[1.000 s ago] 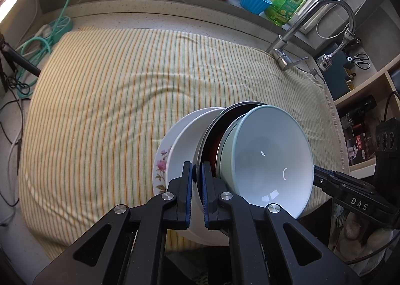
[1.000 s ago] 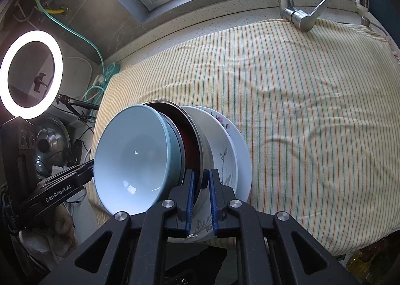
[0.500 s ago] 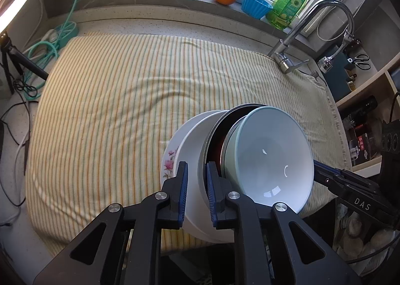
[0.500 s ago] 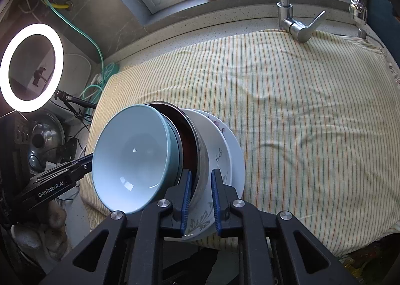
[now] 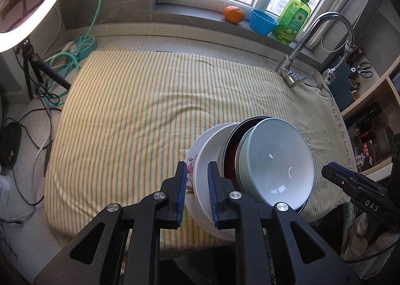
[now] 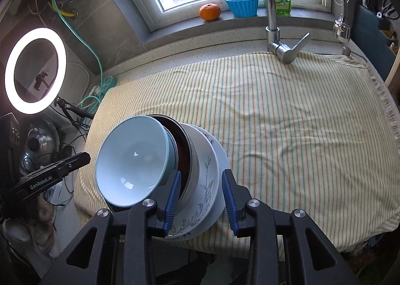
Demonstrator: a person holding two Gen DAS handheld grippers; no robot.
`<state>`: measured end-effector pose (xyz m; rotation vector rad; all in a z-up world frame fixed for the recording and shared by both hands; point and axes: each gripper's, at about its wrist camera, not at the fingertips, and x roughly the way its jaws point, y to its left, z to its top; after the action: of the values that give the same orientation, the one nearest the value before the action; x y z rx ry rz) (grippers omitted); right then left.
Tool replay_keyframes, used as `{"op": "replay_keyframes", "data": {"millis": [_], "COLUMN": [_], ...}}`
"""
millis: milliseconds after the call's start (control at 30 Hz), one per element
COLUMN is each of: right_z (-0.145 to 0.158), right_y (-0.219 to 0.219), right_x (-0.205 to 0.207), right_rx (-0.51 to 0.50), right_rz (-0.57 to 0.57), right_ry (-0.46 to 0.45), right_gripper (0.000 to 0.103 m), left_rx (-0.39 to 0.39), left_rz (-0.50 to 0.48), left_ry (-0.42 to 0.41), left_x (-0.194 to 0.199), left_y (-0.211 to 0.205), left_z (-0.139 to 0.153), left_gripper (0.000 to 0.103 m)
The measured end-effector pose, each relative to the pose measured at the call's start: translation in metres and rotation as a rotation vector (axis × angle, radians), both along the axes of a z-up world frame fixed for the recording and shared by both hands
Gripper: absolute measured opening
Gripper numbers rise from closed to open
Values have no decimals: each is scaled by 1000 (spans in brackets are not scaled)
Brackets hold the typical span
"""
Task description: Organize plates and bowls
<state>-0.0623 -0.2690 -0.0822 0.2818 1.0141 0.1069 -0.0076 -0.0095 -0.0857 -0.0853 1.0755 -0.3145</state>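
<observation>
A nested stack of dishes lies tilted on the striped cloth (image 5: 140,115) near its front edge. A pale blue bowl (image 5: 277,162) is on top, then a dark metal-rimmed bowl (image 5: 231,150), a white bowl (image 5: 207,160) and a flowered plate (image 5: 191,167). The same stack shows in the right wrist view: blue bowl (image 6: 132,160), white bowl with leaf print (image 6: 205,177), plate (image 6: 221,157). My left gripper (image 5: 196,182) is open around the stack's edge. My right gripper (image 6: 200,192) is open wide around the stack's rim.
A tap (image 6: 275,35) stands at the back of the cloth. An orange (image 6: 210,12), a blue cup (image 6: 242,4) and a green soap bottle (image 5: 292,20) sit on the windowsill. A ring light (image 6: 35,70), its tripod and cables are at the left.
Both grippers opened and let go of the stack's rims, the right one wider. Both drew back and up, so more of the room shows. The stack stays on the cloth.
</observation>
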Motion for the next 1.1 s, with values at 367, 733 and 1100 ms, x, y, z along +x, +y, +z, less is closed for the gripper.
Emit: {"op": "replay_keyframes", "data": {"millis": [367, 733, 1100], "right_z": [16, 33, 43], "right_y": [16, 27, 33], "right_x": [-16, -37, -51], "right_rx": [-78, -155, -191], "right_rz": [2, -34, -62], "right_ry": [-87, -213, -278], "right_gripper": [40, 55, 74], "left_rx": [14, 43, 33], "left_rz": [-31, -50, -57], "left_ry": [-80, -194, -206], "left_x": [-23, -47, -56], "left_y": [-8, -18, -21], "left_z": [15, 30, 35], "left_gripper": [44, 63, 64]}}
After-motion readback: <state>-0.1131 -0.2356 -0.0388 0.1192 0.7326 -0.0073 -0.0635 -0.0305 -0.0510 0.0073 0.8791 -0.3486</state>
